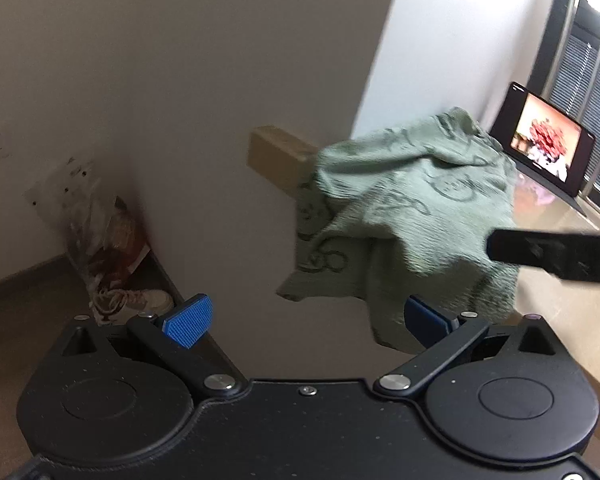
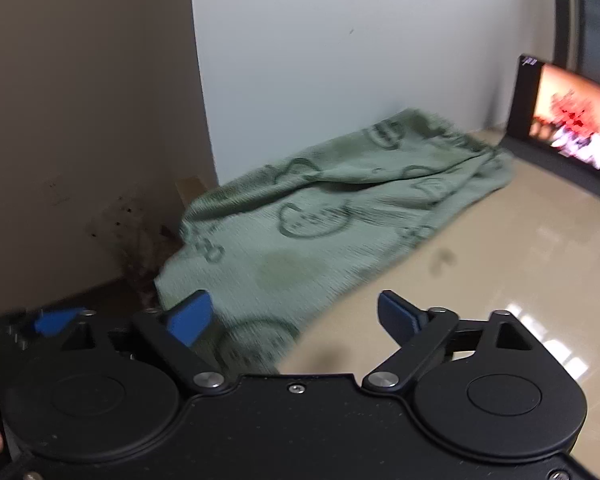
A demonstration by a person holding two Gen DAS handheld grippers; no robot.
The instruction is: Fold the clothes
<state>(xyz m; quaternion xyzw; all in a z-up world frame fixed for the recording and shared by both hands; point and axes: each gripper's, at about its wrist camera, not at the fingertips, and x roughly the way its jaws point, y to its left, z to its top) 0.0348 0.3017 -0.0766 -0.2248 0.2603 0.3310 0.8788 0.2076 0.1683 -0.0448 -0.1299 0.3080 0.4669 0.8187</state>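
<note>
The beige worktop [image 2: 500,248] stretches ahead of your right hand-held gripper [image 2: 295,316], whose fingers stand apart and empty. The green garment [image 2: 312,216] lies rumpled ahead-left, draping over the edge, so it needs spreading flat. Your left hand-held gripper [image 1: 304,320] gapes too. A lit tablet [image 2: 568,124] stands far right.

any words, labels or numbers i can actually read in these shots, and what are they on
None can be read.
tablet: small marks in the top corner of its frame, too blurred to read; the screen shows only a red and white picture.
green garment: printed round face-like outlines, no letters that can be made out.
left gripper and right gripper: no markings visible.
</note>
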